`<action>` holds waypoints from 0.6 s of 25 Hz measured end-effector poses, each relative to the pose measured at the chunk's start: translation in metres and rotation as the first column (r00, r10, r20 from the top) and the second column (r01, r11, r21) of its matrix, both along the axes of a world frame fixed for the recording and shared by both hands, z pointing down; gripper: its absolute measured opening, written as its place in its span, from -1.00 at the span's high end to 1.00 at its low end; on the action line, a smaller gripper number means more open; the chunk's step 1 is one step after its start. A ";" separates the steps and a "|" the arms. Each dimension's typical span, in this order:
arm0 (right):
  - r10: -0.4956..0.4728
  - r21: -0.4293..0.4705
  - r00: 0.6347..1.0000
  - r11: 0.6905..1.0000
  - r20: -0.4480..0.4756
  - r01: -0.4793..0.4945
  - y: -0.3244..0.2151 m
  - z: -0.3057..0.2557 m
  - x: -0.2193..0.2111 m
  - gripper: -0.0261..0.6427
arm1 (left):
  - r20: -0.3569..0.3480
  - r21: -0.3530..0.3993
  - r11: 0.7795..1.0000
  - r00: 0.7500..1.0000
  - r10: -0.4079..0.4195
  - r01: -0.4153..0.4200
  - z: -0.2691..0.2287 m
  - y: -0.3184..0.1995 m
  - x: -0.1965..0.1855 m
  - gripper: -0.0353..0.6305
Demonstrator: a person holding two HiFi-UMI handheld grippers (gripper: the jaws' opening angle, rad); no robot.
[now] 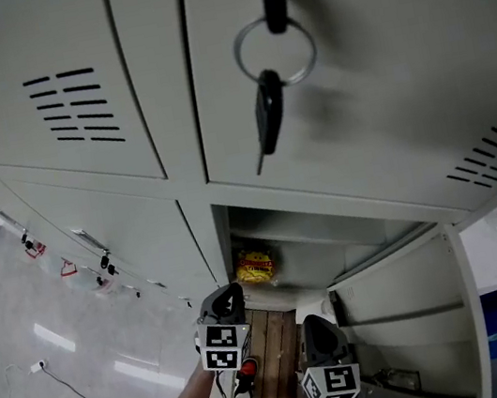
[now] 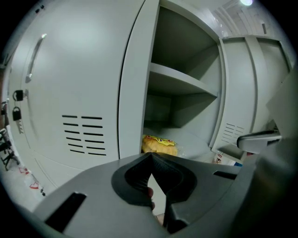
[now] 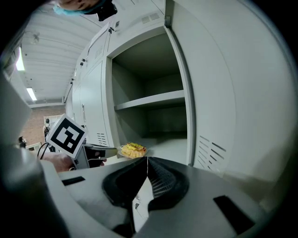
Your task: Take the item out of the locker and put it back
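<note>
A yellow snack packet [image 1: 255, 266] lies on the floor of the open lower locker [image 1: 235, 229], near its front left corner. It also shows in the left gripper view as the packet [image 2: 159, 145] and in the right gripper view as the packet [image 3: 133, 149]. My left gripper [image 1: 228, 294] hangs just outside the opening, its jaws shut with nothing between them [image 2: 151, 156], short of the packet. My right gripper [image 1: 312, 323] is beside it, lower right, also shut and empty [image 3: 147, 159]. The left gripper's marker cube [image 3: 67, 135] shows at the left of the right gripper view.
The locker door [image 1: 414, 326] stands swung open to the right. A shelf [image 2: 181, 81] divides the locker above the packet. Keys [image 1: 270, 104] hang from the lock of the upper door. Wooden slats [image 1: 269, 342] lie below, and a cable [image 1: 83, 394] runs over the floor at left.
</note>
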State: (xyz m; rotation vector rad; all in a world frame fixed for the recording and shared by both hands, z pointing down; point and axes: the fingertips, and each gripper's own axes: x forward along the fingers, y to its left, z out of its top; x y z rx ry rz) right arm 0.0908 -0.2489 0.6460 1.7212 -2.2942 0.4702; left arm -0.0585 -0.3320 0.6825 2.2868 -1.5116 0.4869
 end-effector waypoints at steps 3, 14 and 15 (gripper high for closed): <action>0.001 0.016 1.000 1.000 0.001 -0.001 0.004 -0.010 0.002 0.87 | -0.004 0.021 1.000 1.000 0.006 -0.006 -0.014 0.005 0.004 0.83; -0.005 0.085 1.000 0.996 0.005 0.005 0.025 -0.052 0.007 0.87 | -0.004 0.120 0.992 0.999 0.041 -0.040 -0.076 0.029 0.018 0.83; -0.007 0.092 1.000 0.996 0.005 0.006 0.027 -0.056 0.007 0.87 | -0.005 0.129 0.991 0.999 0.043 -0.042 -0.081 0.033 0.019 0.83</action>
